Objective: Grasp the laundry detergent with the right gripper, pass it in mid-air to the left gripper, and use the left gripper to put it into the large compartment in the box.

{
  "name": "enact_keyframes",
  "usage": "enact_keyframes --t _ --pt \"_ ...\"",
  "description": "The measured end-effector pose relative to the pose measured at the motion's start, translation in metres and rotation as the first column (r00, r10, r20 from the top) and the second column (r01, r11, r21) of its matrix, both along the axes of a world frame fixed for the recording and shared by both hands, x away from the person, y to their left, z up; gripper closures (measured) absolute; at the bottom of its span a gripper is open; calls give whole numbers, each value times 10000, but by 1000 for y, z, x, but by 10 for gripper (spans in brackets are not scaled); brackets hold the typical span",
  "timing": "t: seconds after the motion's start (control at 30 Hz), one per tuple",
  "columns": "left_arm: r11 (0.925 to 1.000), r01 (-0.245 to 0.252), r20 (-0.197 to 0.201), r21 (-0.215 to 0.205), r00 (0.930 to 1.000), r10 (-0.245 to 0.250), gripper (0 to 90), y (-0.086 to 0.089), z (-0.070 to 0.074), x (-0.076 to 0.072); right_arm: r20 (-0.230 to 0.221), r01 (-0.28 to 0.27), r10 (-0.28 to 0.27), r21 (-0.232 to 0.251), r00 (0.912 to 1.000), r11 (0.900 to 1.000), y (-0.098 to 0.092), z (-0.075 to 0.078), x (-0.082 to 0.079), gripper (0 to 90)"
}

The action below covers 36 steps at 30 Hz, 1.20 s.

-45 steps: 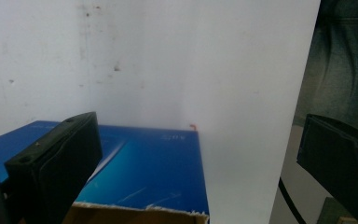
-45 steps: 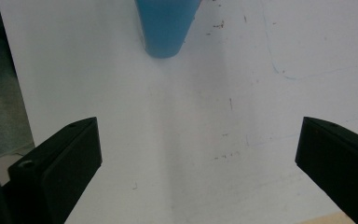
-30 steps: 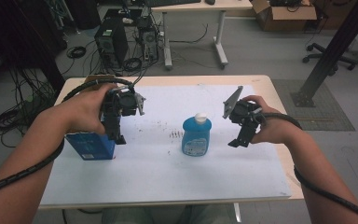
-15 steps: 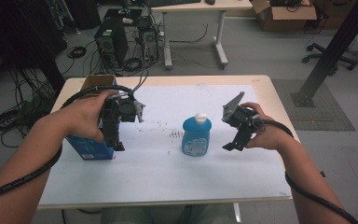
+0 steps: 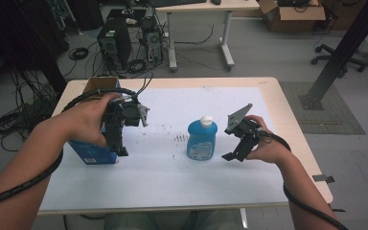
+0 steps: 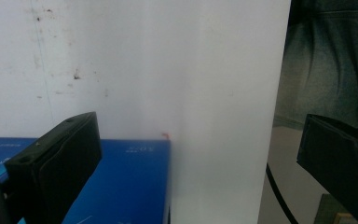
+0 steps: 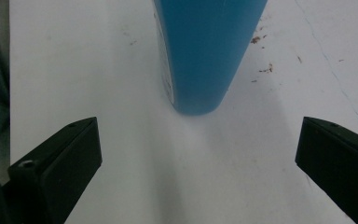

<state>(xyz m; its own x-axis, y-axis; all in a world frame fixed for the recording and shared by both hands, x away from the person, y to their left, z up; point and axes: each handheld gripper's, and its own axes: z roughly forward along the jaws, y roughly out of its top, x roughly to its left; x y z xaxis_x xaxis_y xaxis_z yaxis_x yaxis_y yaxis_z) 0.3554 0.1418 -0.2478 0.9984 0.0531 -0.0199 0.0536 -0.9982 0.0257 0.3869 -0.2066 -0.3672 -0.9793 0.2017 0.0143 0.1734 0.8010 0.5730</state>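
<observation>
We've got the right gripper (image 5: 233, 154) at the blue bottle's (image 5: 202, 140) three o'clock, fingers spread wide, bottle upright mid-counter (image 5: 172, 191). Our left gripper (image 5: 120, 143) hangs over the blue box (image 5: 92, 154), fingers spread too. Risk: come in crooked and one finger could tip the bottle.

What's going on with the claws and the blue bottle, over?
Right claw open, beside blue bottle, not touching. Left claw open over blue box. Nothing between.
</observation>
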Motion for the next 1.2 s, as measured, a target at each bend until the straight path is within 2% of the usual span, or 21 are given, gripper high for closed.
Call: enact_keyframes --t 0.4,0.63,0.73,0.83,0.87,0.9,0.93,1.0,1.1,1.2 --pt "10000 -8 64 0 10000 8 2 1 4 -1 16 288 -292 1067 9996 9939 5 -20 2 1" --pt "10000 31 193 -59 9998 -30 2 0 7 -3 -94 447 -437 1919 9990 9804 7 -31 4 0" --pt "10000 54 257 -40 9997 -53 2 0 8 -2 -139 523 -505 2044 9986 9775 8 -35 4 0" --pt "9999 64 302 -85 9995 -62 2 -2 10 -2 -208 608 -575 2426 9981 9682 12 -43 4 0" --pt "9999 122 318 -114 9994 -119 2 -2 11 -2 -208 608 -575 2426 9981 9682 12 -43 4 0" --pt "9999 122 303 -98 9995 -119 2 -3 12 -2 -203 629 -597 2627 9980 9628 14 -44 3 0" --pt "9999 131 314 -112 9994 -127 2 -3 12 -2 -203 629 -597 2627 9980 9628 14 -44 3 0" --pt "9999 126 308 -84 9995 -123 2 -3 12 -2 -235 671 -630 2905 9977 9545 15 -46 3 0" --pt "9999 105 309 -66 9995 -103 2 -2 12 -2 -194 699 -671 2997 9976 9515 17 -48 3 0" --pt "9999 59 295 -99 9995 -56 2 0 11 -2 -242 756 -716 3215 9971 9439 17 -51 3 0"
